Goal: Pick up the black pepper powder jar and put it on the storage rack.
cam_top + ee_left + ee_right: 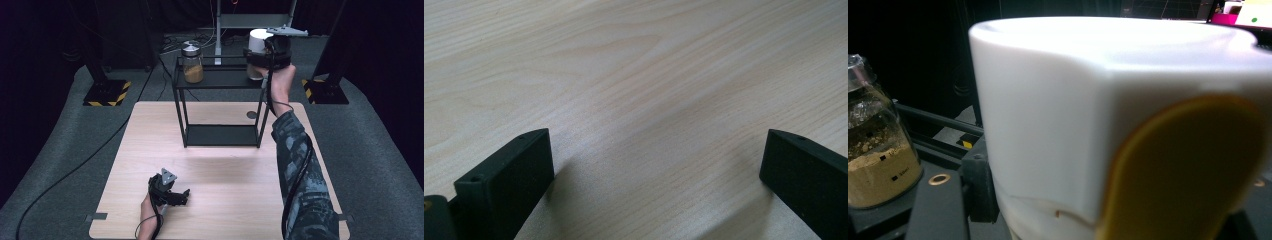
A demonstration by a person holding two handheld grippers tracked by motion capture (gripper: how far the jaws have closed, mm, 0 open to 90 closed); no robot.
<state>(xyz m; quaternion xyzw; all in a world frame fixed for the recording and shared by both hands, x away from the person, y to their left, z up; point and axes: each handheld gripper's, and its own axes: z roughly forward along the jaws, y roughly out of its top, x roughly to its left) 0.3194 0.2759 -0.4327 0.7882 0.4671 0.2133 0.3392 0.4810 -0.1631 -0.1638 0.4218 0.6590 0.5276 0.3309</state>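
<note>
Dark curtains and grey carpet ring the pale wood-grain desk (220, 175), where a black metal rack (220, 82) stands. Right gripper (267, 57) jaws pinch a smooth white-lidded jar (1048, 125) above its top shelf; a glass jar (878, 160) of tan powder sits left of them. Left gripper (177, 196) jaws stand spread over bare wood.

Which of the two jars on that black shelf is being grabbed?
The white-lidded jar at the shelf's right end, in the right gripper; the silver-lidded jar stands free.
</note>
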